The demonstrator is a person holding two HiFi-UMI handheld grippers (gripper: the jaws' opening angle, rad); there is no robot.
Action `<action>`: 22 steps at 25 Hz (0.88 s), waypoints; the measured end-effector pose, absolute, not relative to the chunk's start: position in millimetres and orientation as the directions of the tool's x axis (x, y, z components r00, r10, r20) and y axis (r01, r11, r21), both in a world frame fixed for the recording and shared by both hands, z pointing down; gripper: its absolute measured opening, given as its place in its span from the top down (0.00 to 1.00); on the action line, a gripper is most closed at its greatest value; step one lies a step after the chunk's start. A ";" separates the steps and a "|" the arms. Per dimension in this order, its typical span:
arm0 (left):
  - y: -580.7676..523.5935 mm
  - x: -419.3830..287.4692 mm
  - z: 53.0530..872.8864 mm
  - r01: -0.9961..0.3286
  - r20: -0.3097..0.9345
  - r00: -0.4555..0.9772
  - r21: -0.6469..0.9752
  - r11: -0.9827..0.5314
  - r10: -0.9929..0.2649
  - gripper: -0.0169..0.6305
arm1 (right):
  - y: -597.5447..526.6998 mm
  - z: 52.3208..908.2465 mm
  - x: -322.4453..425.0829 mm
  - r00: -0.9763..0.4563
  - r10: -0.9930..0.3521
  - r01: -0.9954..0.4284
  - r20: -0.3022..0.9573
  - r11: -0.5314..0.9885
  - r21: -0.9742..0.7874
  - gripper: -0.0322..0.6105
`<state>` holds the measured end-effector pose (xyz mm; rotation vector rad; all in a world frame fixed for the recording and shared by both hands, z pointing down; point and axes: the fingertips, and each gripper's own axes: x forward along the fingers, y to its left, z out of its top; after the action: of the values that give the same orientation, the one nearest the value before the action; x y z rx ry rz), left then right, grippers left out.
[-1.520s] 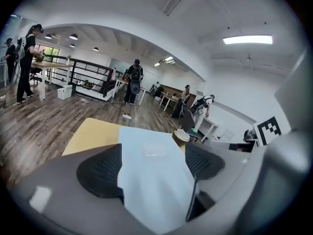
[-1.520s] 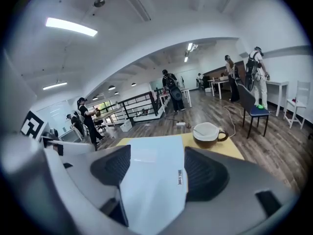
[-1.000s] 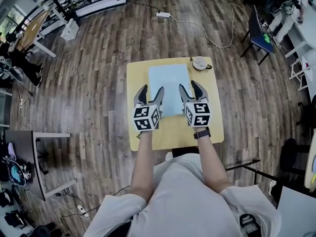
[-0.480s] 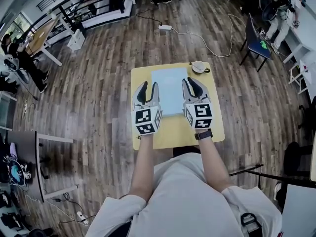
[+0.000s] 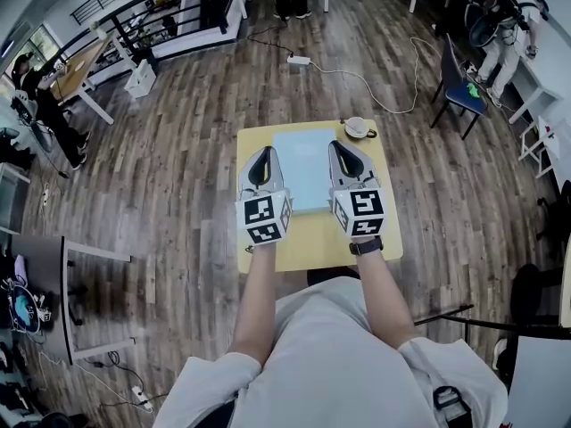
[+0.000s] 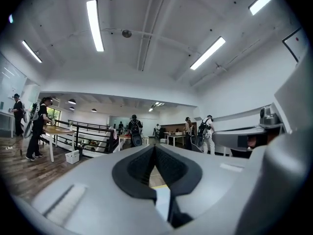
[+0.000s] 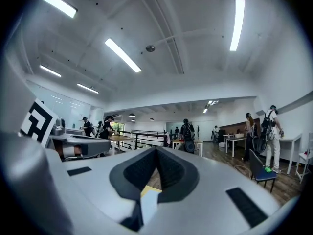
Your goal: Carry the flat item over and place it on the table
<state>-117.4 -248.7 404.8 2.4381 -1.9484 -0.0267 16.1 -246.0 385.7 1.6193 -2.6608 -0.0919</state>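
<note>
The pale blue flat rectangular sheet (image 5: 306,169) lies on the square yellow surface (image 5: 312,234), so the placing looks done and the next move would only be drawing back. The left claw (image 5: 263,152) and right claw (image 5: 343,147) flank the sheet, each closed on nothing. A white cup (image 5: 359,128) sits by the sheet's far right corner, and wood-plank floor (image 5: 178,150) surrounds.

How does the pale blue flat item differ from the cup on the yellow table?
The flat item is pale blue, rectangular and lies flat mid-table. The cup is whitish, round, smaller and stands at the far right corner. Both rest on the yellow table.
</note>
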 end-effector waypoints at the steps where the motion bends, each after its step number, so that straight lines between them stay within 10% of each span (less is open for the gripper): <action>1: -248.4 -118.4 404.4 -0.977 0.001 0.212 0.025 -0.212 -0.977 0.96 | -244.7 384.3 14.8 -0.465 -0.885 -0.883 -0.011 0.463 0.074 0.93; 22: -269.6 -101.3 426.0 -0.968 0.063 0.249 0.027 -0.248 -0.966 0.96 | -268.3 402.2 26.2 -0.446 -0.894 -0.894 0.033 0.447 0.038 0.93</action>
<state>-101.3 -269.6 426.0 2.4345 -1.8883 0.0507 26.2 -268.3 402.2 1.6264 -2.6311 -0.0230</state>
